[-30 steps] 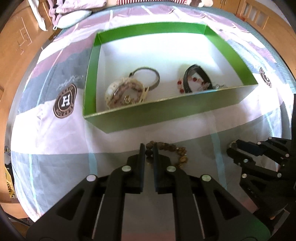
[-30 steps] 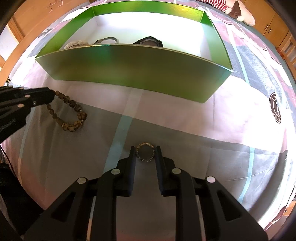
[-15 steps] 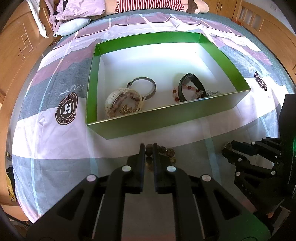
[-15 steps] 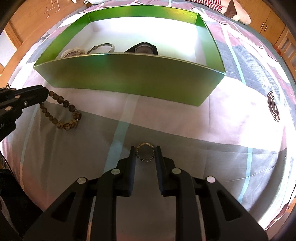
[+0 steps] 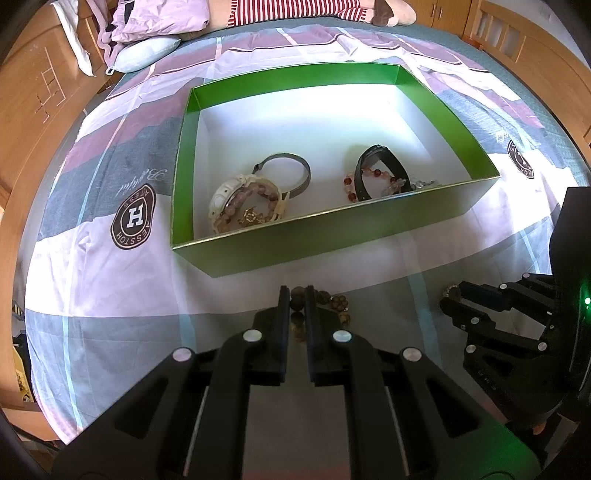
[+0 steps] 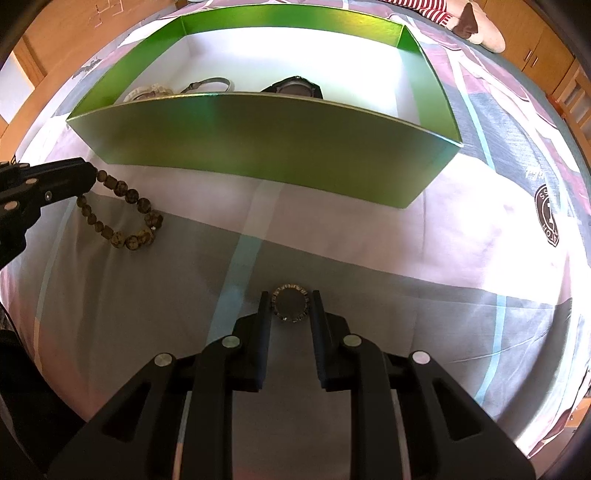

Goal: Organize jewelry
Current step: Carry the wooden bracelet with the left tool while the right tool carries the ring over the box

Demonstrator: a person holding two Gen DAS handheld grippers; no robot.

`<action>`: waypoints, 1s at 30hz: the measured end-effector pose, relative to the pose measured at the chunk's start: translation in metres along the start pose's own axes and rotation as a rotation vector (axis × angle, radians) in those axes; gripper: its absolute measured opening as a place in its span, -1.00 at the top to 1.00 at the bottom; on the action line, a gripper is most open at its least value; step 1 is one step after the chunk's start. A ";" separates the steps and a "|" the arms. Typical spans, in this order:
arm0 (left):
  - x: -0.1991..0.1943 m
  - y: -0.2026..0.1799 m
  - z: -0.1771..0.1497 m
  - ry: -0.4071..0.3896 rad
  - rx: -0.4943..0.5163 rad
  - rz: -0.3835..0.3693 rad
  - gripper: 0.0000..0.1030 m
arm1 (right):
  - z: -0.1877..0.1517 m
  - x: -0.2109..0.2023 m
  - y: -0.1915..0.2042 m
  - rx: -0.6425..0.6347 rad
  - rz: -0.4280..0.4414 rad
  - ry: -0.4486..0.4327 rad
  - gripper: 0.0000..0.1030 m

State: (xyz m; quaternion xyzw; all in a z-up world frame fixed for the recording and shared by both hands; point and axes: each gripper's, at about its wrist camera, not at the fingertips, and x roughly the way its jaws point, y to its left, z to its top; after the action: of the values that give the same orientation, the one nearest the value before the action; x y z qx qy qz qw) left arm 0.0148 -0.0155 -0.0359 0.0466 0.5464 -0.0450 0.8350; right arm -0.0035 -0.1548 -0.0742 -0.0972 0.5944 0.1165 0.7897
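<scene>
A green box (image 5: pixel 325 236) with a white floor stands on the bed and holds a white watch (image 5: pixel 236 195), a grey bangle (image 5: pixel 295 173), a black band (image 5: pixel 380 166) and a red bead bracelet (image 5: pixel 365 173). My left gripper (image 5: pixel 296 295) is shut on a brown bead bracelet (image 6: pixel 122 218), whose loop hangs down to the sheet in front of the box. My right gripper (image 6: pixel 290 301) is shut on a small round ring (image 6: pixel 290 303) held above the sheet, right of the left gripper. The box's near wall (image 6: pixel 266 144) faces the right wrist view.
The bedsheet (image 5: pixel 110 277) has grey, white and purple bands with round logos. Pillows and clothes (image 5: pixel 155 22) lie at the head of the bed. Wooden furniture (image 5: pixel 29 92) runs along the left side, and more stands at the far right.
Both grippers have risen and pulled back a little, so the box looks farther. The brown bead bracelet has lifted with the left gripper; the ring stays in the right one.
</scene>
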 end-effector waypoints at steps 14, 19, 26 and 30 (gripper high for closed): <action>-0.040 0.040 0.017 -0.113 -0.101 -0.075 0.85 | 0.005 -0.013 -0.007 0.030 0.019 -0.059 0.60; -0.047 0.062 0.022 -0.131 -0.161 -0.121 0.85 | 0.007 -0.014 -0.003 0.026 0.025 -0.067 0.60; -0.064 0.064 0.042 -0.200 -0.167 -0.167 0.85 | 0.012 -0.038 -0.005 0.044 0.087 -0.137 0.60; -0.070 0.057 0.059 -0.278 -0.147 -0.153 0.85 | 0.028 -0.071 -0.010 0.054 0.094 -0.211 0.60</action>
State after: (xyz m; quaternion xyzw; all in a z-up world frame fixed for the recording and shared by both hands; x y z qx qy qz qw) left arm 0.0477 0.0354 0.0534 -0.0630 0.4297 -0.0741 0.8977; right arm 0.0058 -0.1607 0.0014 -0.0351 0.5150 0.1469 0.8438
